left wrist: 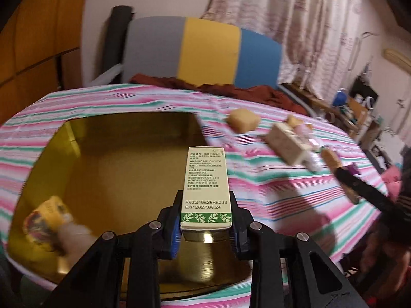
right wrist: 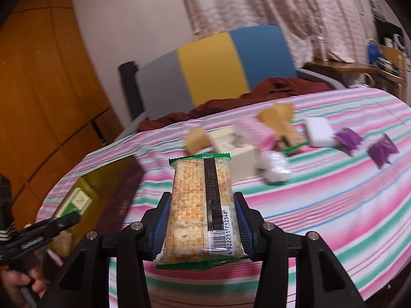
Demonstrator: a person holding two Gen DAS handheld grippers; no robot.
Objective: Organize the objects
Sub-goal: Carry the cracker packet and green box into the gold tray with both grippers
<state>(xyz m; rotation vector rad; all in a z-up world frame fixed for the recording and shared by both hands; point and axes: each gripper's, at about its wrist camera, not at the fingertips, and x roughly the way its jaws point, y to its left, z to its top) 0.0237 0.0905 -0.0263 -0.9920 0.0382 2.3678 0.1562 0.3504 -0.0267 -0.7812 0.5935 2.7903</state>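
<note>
My left gripper is shut on a tall cream box with green leaf print, held over a gold tin on the striped cloth. A yellow snack pack lies in the tin's near left corner. My right gripper is shut on a clear cracker packet with green ends, held above the cloth right of the tin. The right gripper and its packet also show at the right in the left wrist view. The left gripper shows at the lower left in the right wrist view.
On the pink-green striped cloth lie a white box, tan cakes, a pink packet, a white packet and two purple packets. A grey-yellow-blue chair back and red cloth stand behind.
</note>
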